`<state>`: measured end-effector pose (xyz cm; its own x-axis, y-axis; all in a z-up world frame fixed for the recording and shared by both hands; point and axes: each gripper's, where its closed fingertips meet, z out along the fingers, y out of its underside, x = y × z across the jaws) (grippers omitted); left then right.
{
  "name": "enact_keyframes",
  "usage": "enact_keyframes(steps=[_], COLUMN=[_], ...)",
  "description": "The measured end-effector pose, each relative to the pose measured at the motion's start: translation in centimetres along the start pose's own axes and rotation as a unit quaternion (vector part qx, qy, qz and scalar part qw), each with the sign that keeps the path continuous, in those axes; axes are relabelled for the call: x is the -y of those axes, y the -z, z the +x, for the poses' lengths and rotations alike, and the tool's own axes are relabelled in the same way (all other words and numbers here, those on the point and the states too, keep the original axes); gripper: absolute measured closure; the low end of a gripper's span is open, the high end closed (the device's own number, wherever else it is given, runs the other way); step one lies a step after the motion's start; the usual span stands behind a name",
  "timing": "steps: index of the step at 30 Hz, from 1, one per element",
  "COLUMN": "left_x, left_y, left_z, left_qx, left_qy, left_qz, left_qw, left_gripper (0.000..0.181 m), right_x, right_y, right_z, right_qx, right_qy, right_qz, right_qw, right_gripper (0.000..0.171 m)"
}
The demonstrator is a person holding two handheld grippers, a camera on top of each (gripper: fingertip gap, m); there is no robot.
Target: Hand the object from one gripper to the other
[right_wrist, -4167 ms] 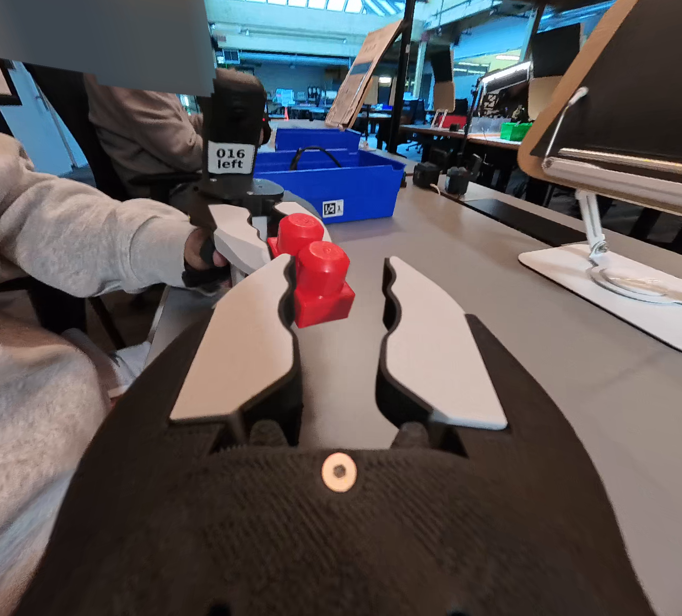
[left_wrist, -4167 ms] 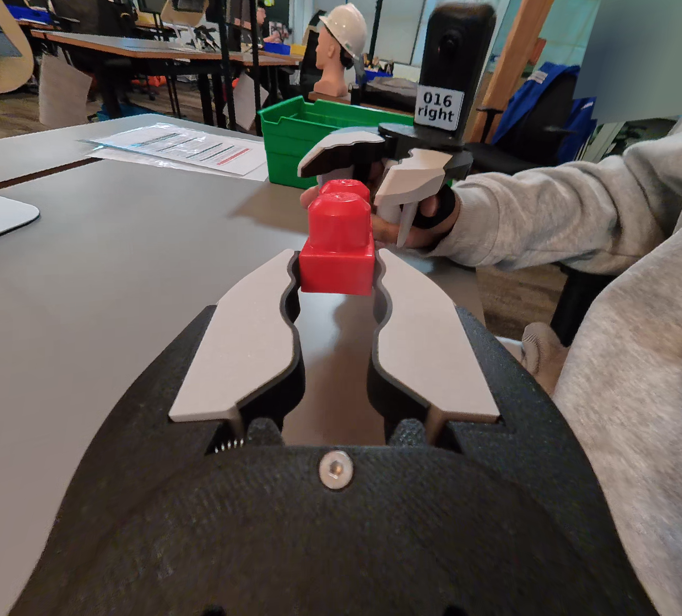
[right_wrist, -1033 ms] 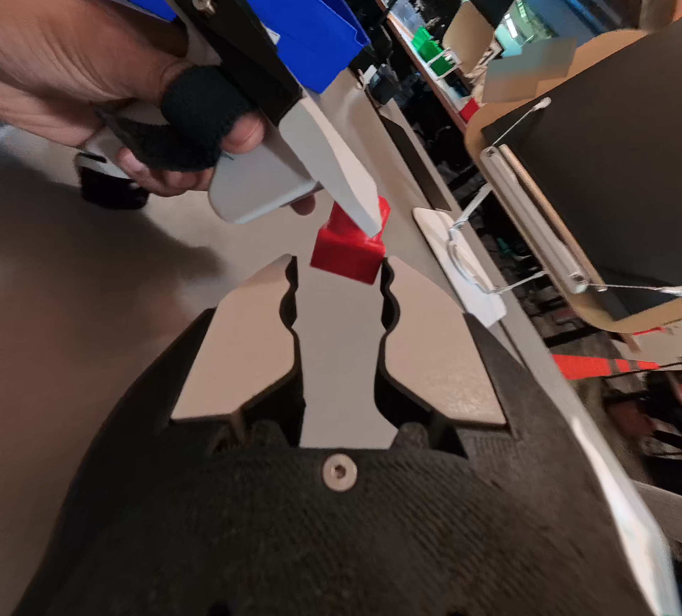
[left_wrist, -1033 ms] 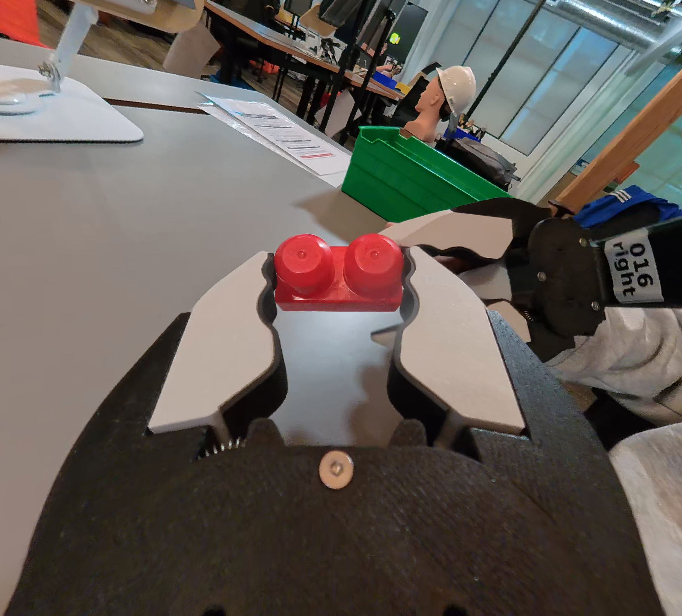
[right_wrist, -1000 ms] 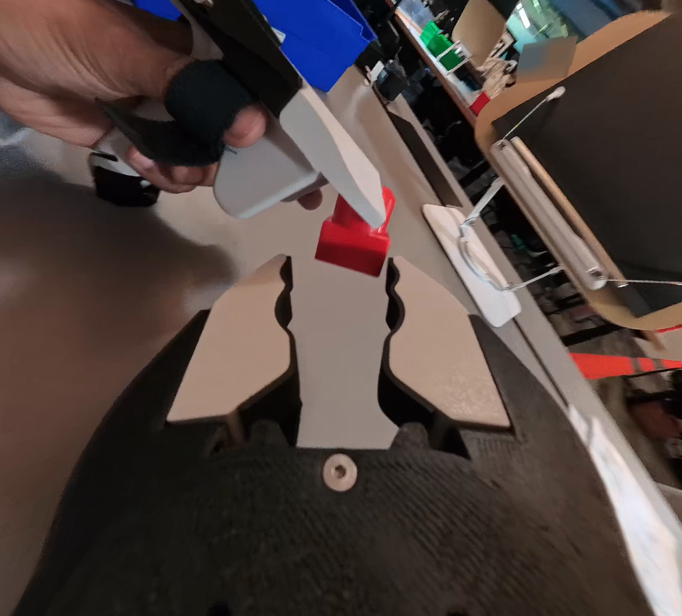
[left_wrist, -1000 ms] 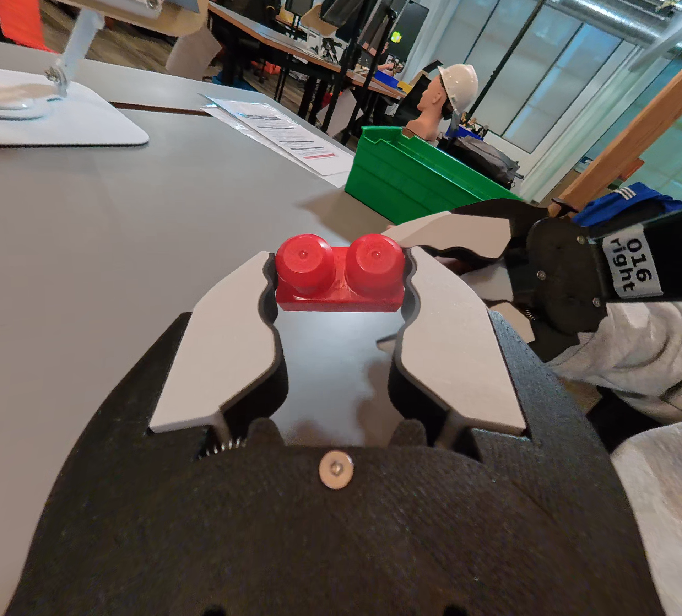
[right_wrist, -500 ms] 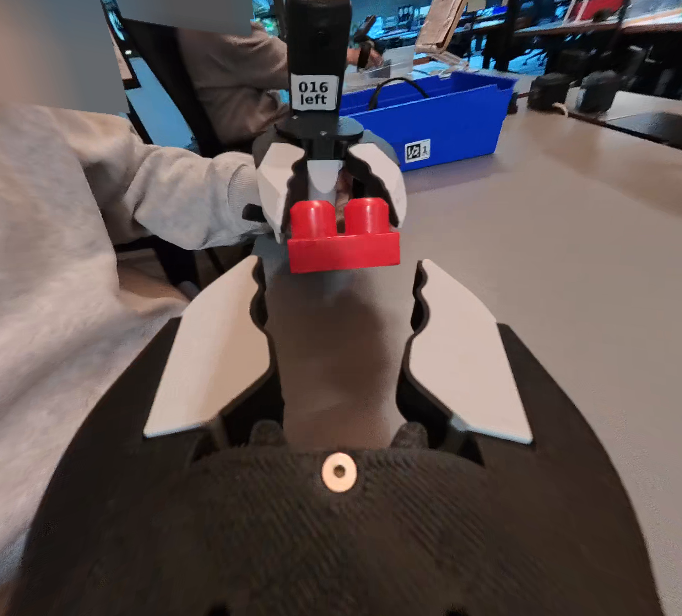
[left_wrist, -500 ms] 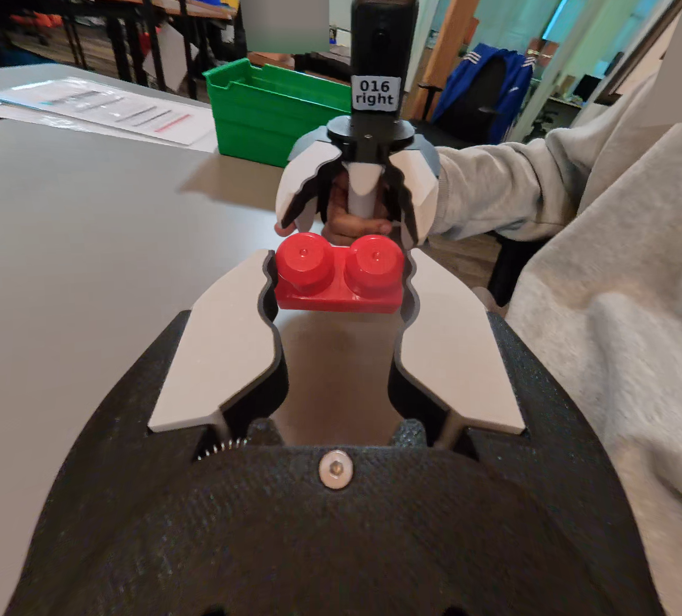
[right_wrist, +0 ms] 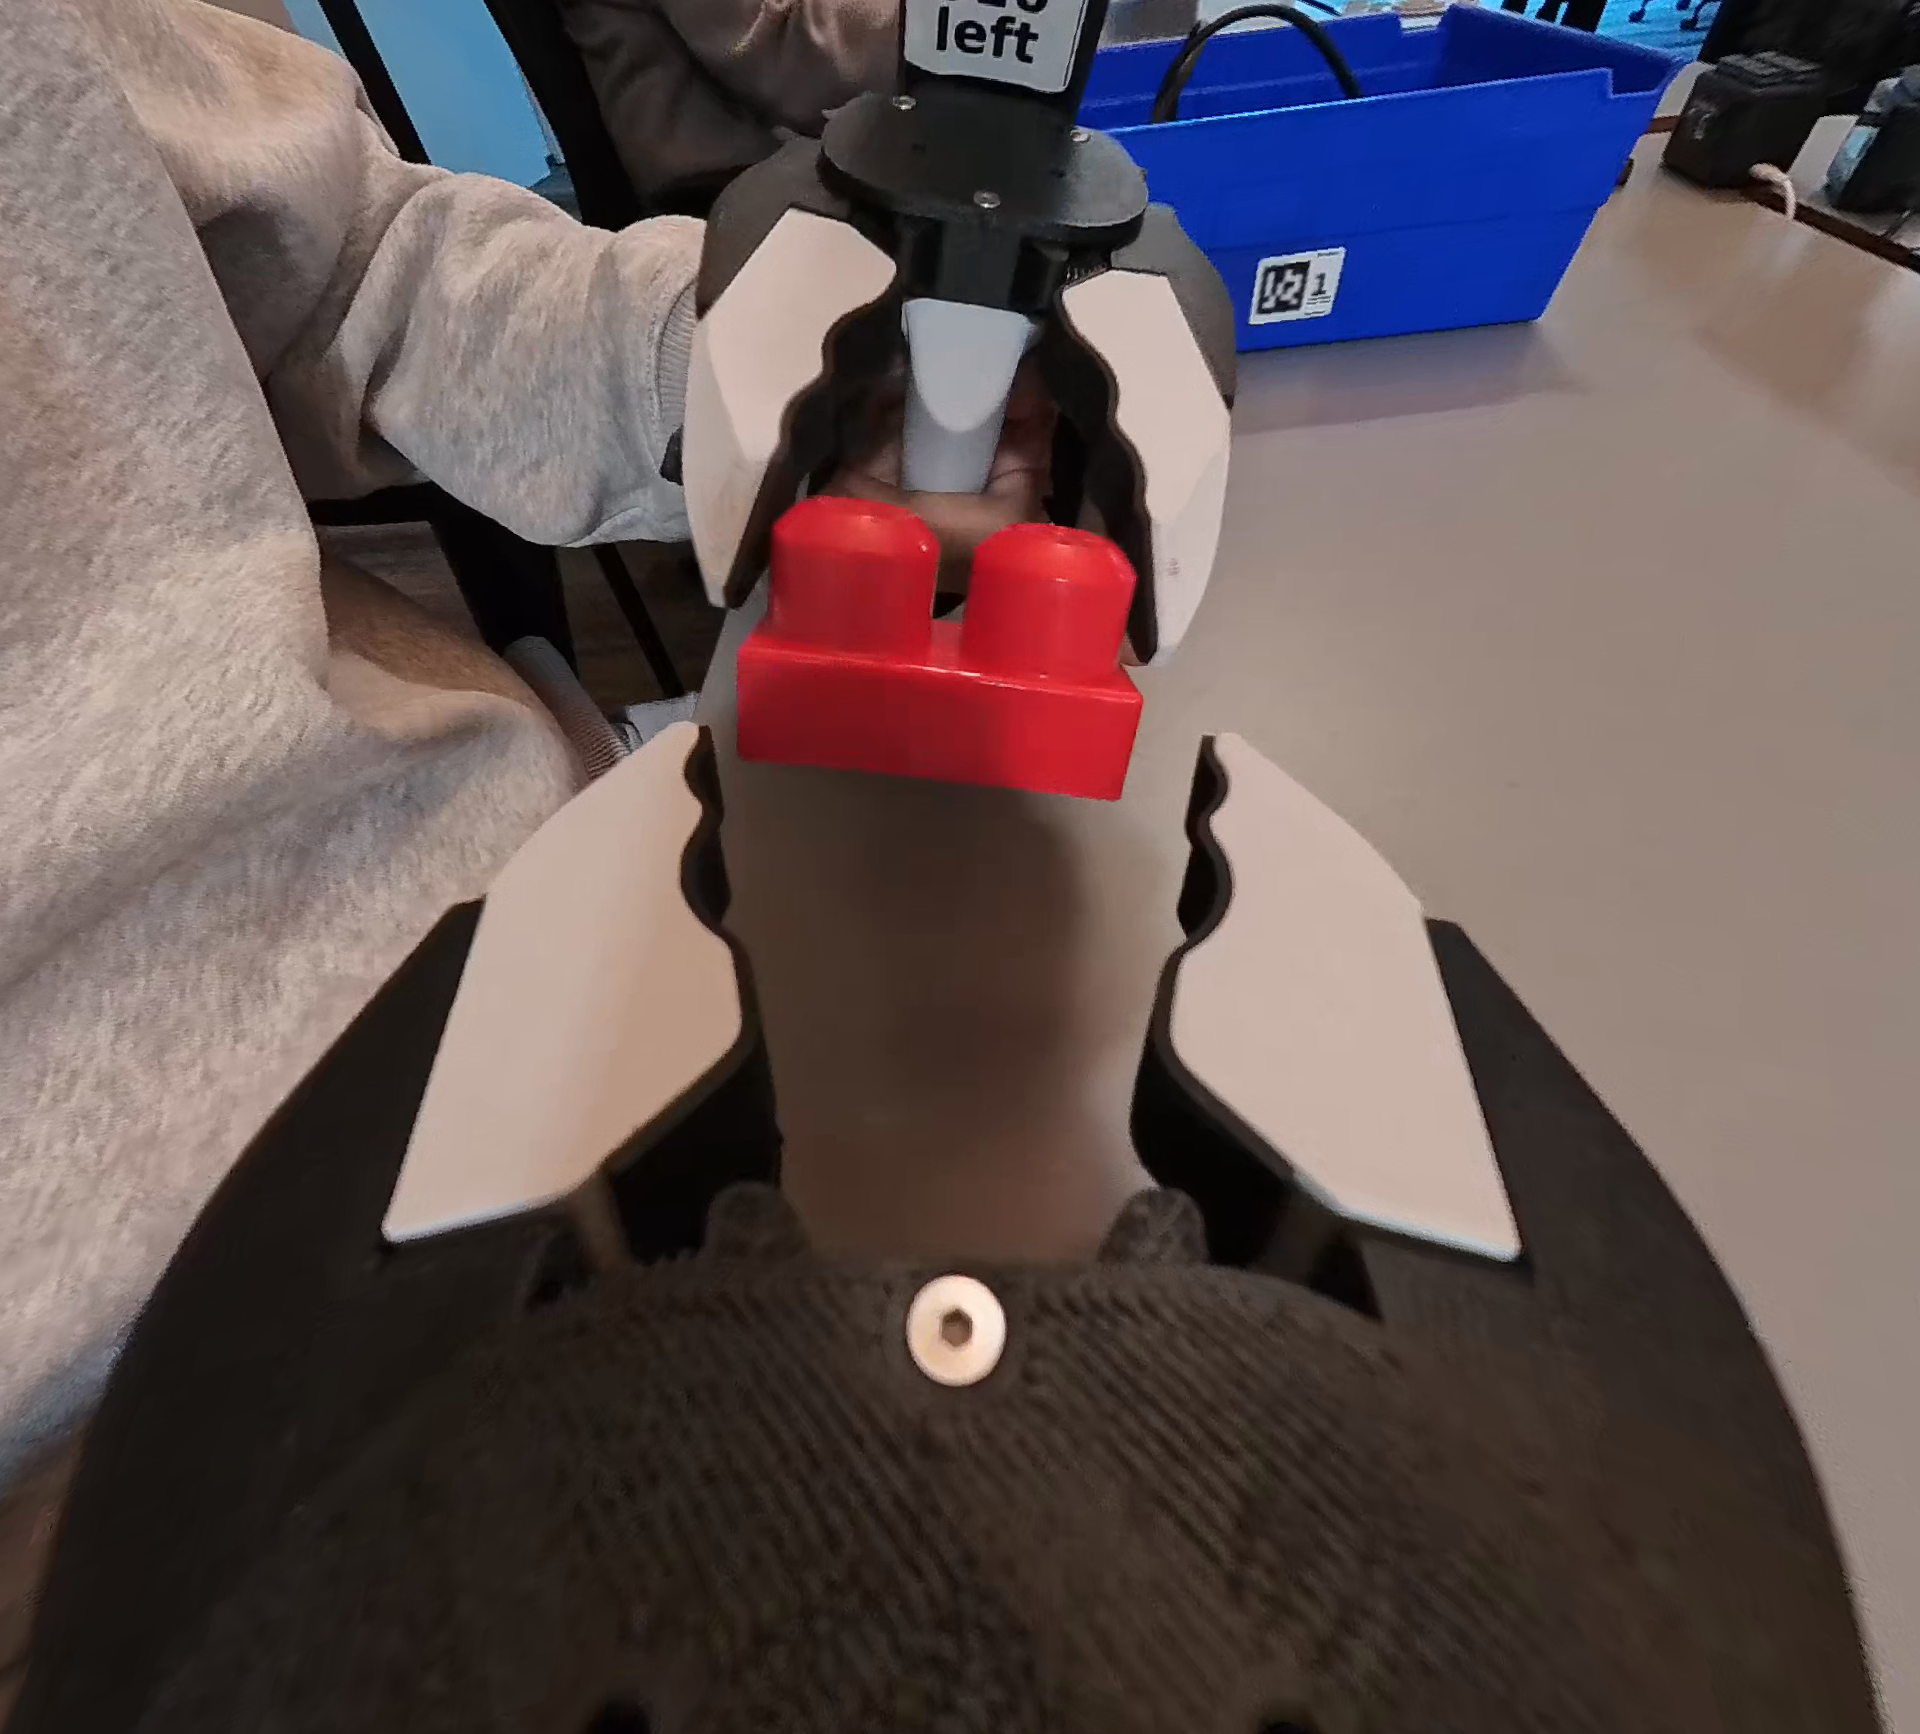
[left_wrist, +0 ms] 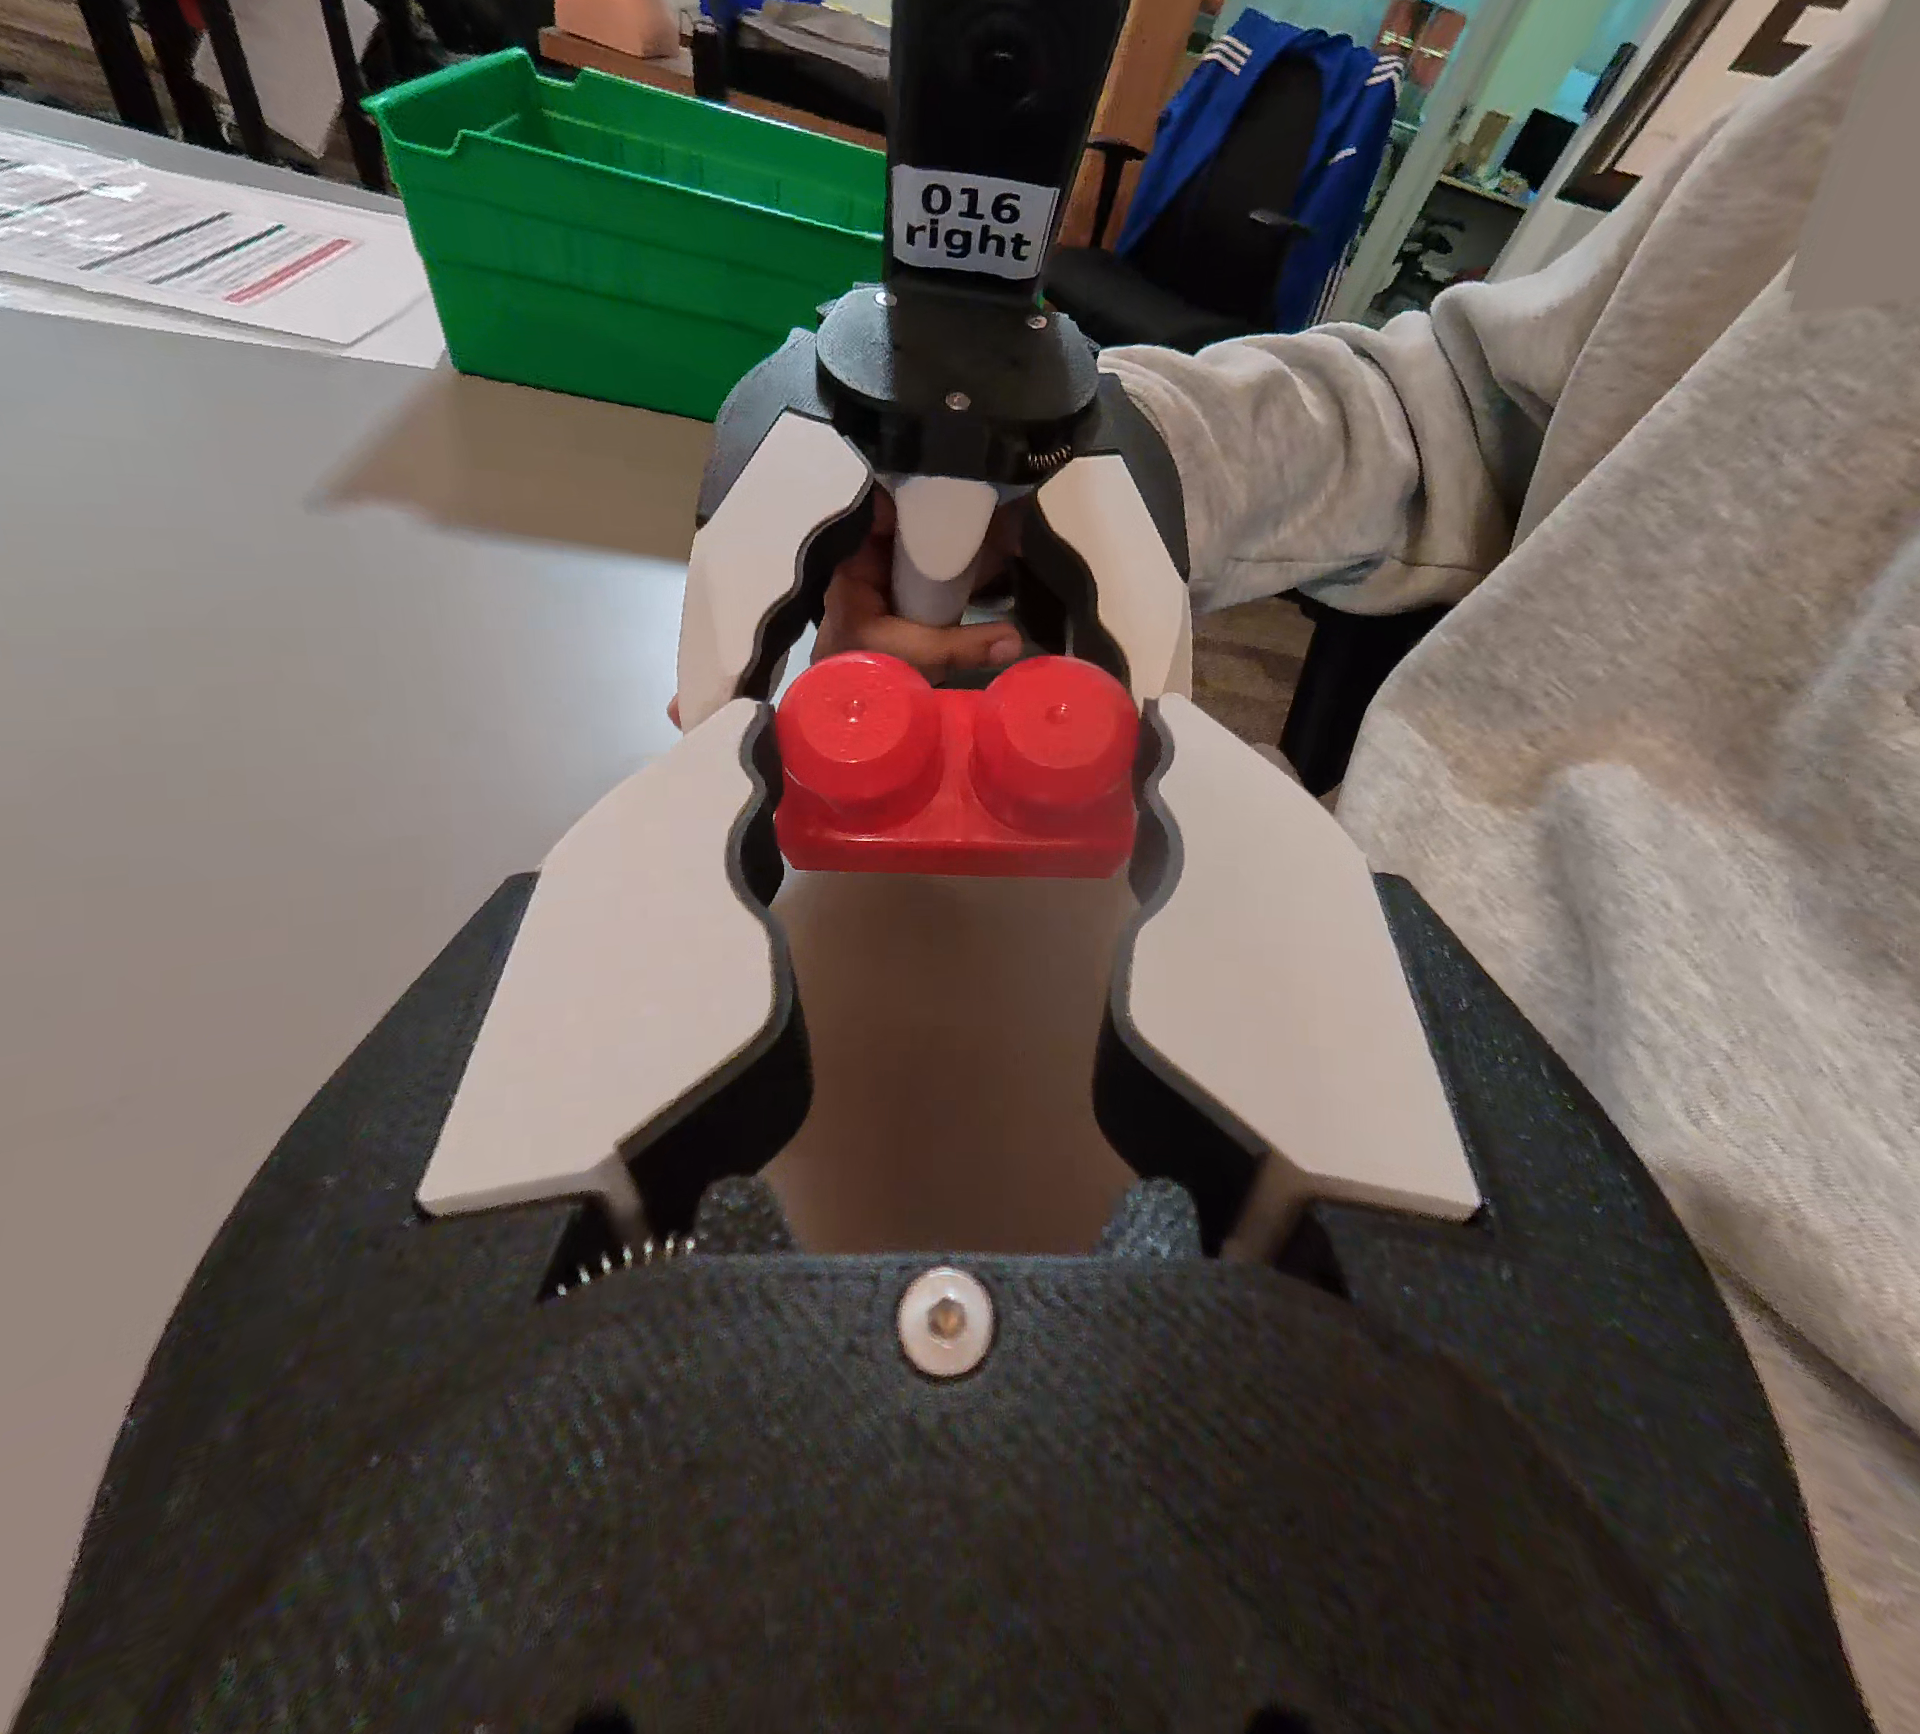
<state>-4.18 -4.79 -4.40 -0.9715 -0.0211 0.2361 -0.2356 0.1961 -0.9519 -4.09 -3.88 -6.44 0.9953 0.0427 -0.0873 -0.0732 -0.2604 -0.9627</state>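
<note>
Brick: red two-stud toy brick held in the air above the grey table, between both tools.
Left gripper: fingers pinch the brick's ends.
Right gripper: fingers spread, brick just ahead, untouched.
Progress: handover not yet made; right must close, left release.

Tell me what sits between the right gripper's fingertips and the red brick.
Nothing. In the right wrist view the open right gripper faces the red brick held by the left gripper; only bare grey table shows behind the gap.
</note>
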Motion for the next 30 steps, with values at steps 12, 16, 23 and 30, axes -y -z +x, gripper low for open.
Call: enact_keyframes(steps=[12,16,23,30], left_x=[0.1,0.7,1.8,1.4], left_y=[-0.6,-0.6,0.2,-0.1], left_z=[0.6,0.8,-1.3,-1.3], left_qx=[-0.002,-0.002,0.064,0.061], left_qy=[-0.008,-0.010,-0.016,-0.009], left_qz=[0.000,0.017,0.071,0.068], left_qw=[1.000,1.000,0.995,0.996], left_gripper=[0.114,0.114,0.075,0.086], right_x=[-0.1,0.3,2.8,3.9], right_y=[-0.7,-0.6,1.0,2.7], right_z=[-1.1,-1.1,-0.1,1.5], right_qx=[0.021,0.022,0.006,-0.026], right_qy=[-0.001,-0.006,-0.026,-0.030], right_qz=[-0.008,0.007,0.082,0.127], right_qw=[1.000,1.000,0.996,0.991], right_gripper=[0.095,0.095,0.095,0.095])
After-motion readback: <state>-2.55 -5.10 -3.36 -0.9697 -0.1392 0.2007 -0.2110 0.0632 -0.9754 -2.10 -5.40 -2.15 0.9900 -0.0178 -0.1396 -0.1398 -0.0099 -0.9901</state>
